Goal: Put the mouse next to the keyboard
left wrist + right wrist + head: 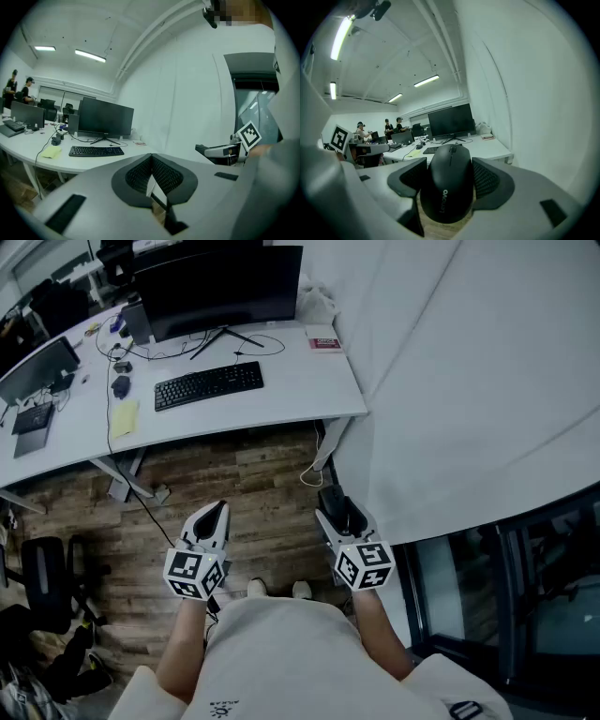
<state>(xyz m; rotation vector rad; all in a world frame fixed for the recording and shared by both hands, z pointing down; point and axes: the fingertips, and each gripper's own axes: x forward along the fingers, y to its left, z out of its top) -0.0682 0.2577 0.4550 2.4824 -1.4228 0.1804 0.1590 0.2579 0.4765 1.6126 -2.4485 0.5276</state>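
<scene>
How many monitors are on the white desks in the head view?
2: a large monitor behind the keyboard, a smaller monitor at far left. Others may be hidden.

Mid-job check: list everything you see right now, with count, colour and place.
mouse: one, black, between the right gripper's jaws
keyboard: one, black, on the desk in front of the big monitor
big monitor: one, black, back of the desk
second monitor: one, black, left end of the desk
sticky notes: one pad, yellow, left of the keyboard
flat item: one, pinkish, right of the big monitor's stand
desk: one, white, ahead of the person
office chair: one, black, on the wood floor, lower left
left gripper: one, white, jaws together, empty
right gripper: one, white, jaws closed on the mouse
</scene>
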